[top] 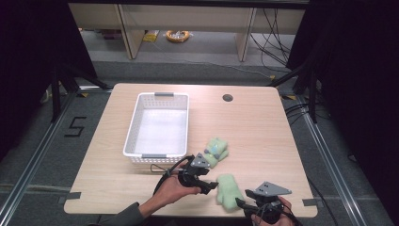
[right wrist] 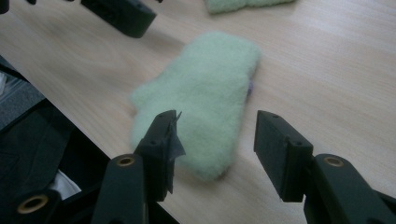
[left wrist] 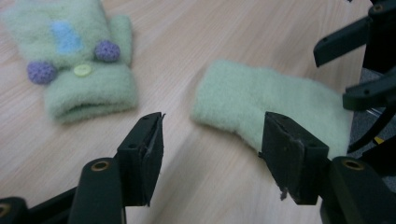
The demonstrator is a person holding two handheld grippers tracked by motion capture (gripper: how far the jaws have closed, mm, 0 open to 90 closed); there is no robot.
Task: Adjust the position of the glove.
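One sign can be read: a large black figure 5 (top: 75,126), laid out in dark tape strips on the grey floor (top: 42,155). It lies to the left of the table (top: 263,136) in the high view, just outside the table's left edge and level with the middle of that edge. Nothing else carries readable text, labels or brand marks.

plain green mitten (left wrist: 275,105) far end cut off behind other hand-held gripper, decorated mitten (left wrist: 74,56) top cropped at frame edge, yellow object on floor (top: 178,35) too small to identify
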